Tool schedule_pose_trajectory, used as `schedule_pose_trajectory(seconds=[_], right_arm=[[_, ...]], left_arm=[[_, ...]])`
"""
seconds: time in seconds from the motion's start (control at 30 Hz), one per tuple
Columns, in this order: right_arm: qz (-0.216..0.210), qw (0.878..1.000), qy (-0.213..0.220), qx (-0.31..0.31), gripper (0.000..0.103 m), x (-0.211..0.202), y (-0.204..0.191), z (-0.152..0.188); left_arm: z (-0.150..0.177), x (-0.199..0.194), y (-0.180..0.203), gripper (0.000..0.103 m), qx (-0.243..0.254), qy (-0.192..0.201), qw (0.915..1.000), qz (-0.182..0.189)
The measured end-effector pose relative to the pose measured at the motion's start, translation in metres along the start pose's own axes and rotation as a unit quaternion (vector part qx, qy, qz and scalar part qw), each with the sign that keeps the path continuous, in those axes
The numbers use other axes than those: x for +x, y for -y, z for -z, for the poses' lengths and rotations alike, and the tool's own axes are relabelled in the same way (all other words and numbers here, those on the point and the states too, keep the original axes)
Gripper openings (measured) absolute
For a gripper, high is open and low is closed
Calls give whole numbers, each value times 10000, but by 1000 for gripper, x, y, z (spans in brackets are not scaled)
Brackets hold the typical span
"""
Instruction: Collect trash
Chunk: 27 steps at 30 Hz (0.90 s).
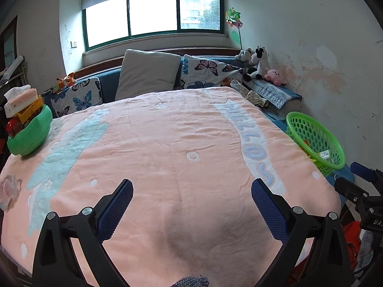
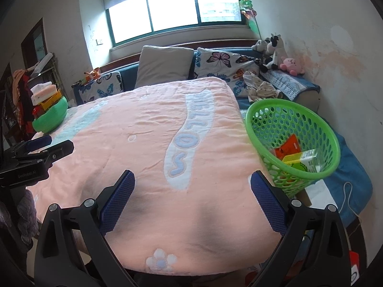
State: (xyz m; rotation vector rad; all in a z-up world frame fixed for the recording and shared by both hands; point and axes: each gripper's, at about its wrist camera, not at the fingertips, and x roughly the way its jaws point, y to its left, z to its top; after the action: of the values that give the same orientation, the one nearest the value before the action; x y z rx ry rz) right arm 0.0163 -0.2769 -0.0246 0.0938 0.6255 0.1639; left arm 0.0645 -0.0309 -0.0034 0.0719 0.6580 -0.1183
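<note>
A green plastic basket (image 2: 330, 134) stands at the right edge of the bed, beside the pink blanket (image 2: 148, 143). Inside it lie an orange wrapper (image 2: 287, 147) and a yellow-green drink carton (image 2: 302, 160). The basket also shows in the left wrist view (image 1: 318, 134). A crumpled pinkish tissue (image 1: 9, 190) lies on the blanket's left edge. My left gripper (image 1: 191, 191) is open and empty over the blanket's near end. My right gripper (image 2: 192, 184) is open and empty, its right finger (image 2: 268, 201) close to the basket.
A green cushion (image 1: 31, 131) holding a toy truck and tissue pack sits at the bed's left edge. Pillows (image 1: 148, 71) and plush toys (image 1: 258, 64) line the headboard. Crumpled clothes (image 2: 261, 88) lie behind the basket. A white cable (image 2: 347, 196) runs along the blue sheet.
</note>
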Motion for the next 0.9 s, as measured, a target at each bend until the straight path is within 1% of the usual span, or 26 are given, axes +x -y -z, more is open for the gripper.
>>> schedule_pose_trajectory(seconds=[0.1,0.33,0.6,0.9], right_arm=[[-18,10000,-3,-22,97,1,-4,1],[-34,10000,5,-17,97,0,-7,2],[-57,10000,30,19,98,-2,-7,3],[-187,9998,49,69,98,-3,-7,4]], left_arm=[[3,-3,-3,96,6,32,10000,-63],[7,-9,-9,96,-79,96,9999,-87],[11,-12,-6,96,-114,136,9998,-54],[16,-17,-5,96,-144,164,9997,-133]])
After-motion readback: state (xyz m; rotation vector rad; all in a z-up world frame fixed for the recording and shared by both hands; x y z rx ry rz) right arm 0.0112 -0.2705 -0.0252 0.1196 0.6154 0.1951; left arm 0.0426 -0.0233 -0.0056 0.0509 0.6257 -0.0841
